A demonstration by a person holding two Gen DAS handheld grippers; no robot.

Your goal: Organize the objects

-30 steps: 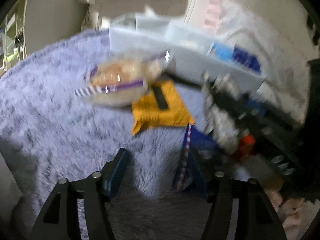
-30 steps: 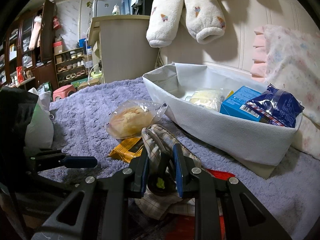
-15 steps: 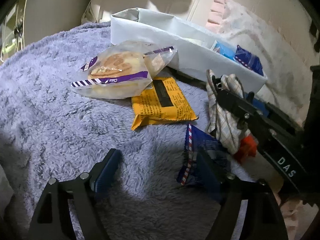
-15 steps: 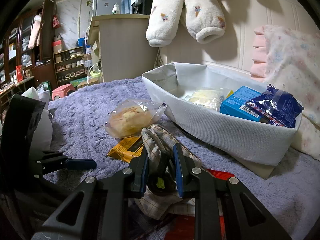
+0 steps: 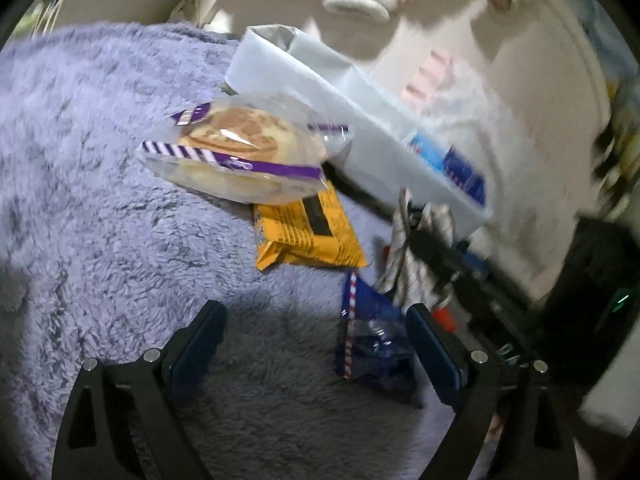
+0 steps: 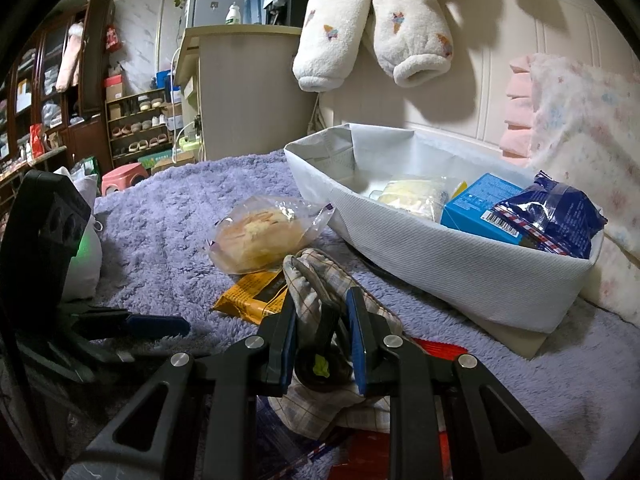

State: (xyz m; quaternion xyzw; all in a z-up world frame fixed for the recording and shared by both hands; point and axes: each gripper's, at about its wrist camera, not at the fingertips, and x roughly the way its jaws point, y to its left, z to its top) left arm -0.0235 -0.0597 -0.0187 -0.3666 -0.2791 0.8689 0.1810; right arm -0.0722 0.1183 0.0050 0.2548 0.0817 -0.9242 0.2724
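My left gripper (image 5: 316, 320) is open and empty, low over the purple fleece blanket (image 5: 80, 200). A dark blue snack bag (image 5: 372, 336) lies just inside its right finger. Ahead lie a yellow packet (image 5: 304, 228) and a bagged bun (image 5: 240, 156). My right gripper (image 6: 322, 320) is shut on a checked cloth pouch (image 6: 320, 280), also seen in the left wrist view (image 5: 416, 256). The white fabric bin (image 6: 440, 248) holds a blue box (image 6: 476, 208), a blue foil bag (image 6: 556, 216) and a pale packet (image 6: 412, 196).
Red packets (image 6: 436, 348) lie under the pouch. Fleece trouser legs (image 6: 368, 20) hang on the wall above the bin. A pink floral pillow (image 6: 580, 120) lies to the right. A counter (image 6: 248, 88) and shelves stand beyond the bed's far edge.
My left gripper has tilted and swung slightly, so the bun and yellow packet sit more central and nearer. The right gripper keeps still with the pouch.
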